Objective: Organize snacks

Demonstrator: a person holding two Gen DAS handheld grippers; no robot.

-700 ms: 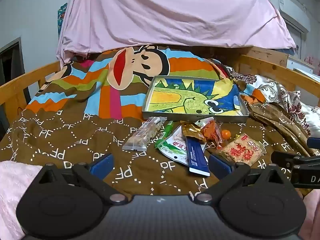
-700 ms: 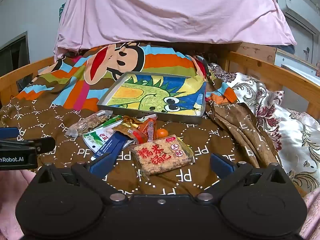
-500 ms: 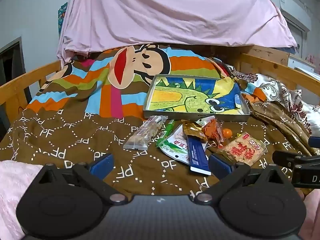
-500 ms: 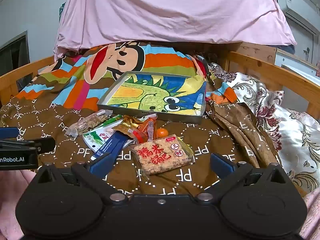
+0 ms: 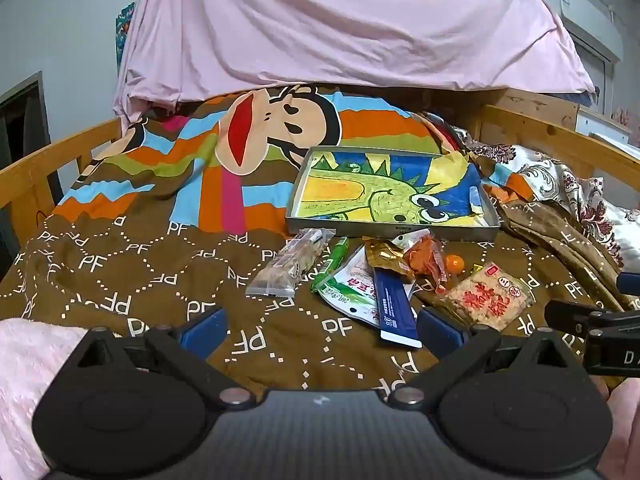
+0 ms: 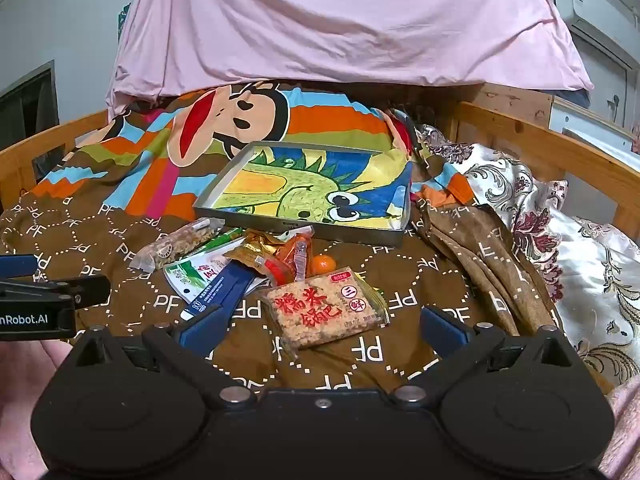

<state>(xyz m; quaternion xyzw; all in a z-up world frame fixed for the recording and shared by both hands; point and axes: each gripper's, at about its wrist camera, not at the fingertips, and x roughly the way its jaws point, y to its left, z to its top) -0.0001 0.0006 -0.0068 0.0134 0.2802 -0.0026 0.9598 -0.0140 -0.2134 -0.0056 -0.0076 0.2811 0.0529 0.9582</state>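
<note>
Nothing is sorted yet: the snacks lie in a loose heap on the brown quilt of the bed (image 5: pixel 132 280), just before the near rim of the shallow metal tray (image 6: pixel 296 229), whose dinosaur-printed floor holds no snack; both the left tool (image 5: pixel 320 330) and the right tool (image 6: pixel 320 326) hover near the bed's front edge with jaws spread wide and empty. The next move probably calls for a descent onto the nearest packet; the flat, crinkly rice-cracker pack (image 6: pixel 326 308) lies closest to the right tool. Beside it sit a glossy blue sachet (image 5: pixel 394 304), a clear nut bar (image 5: pixel 290 266), a gold foil pouch (image 6: pixel 258 254) and a small round orange piece (image 6: pixel 324 264), perhaps a candy.
</note>
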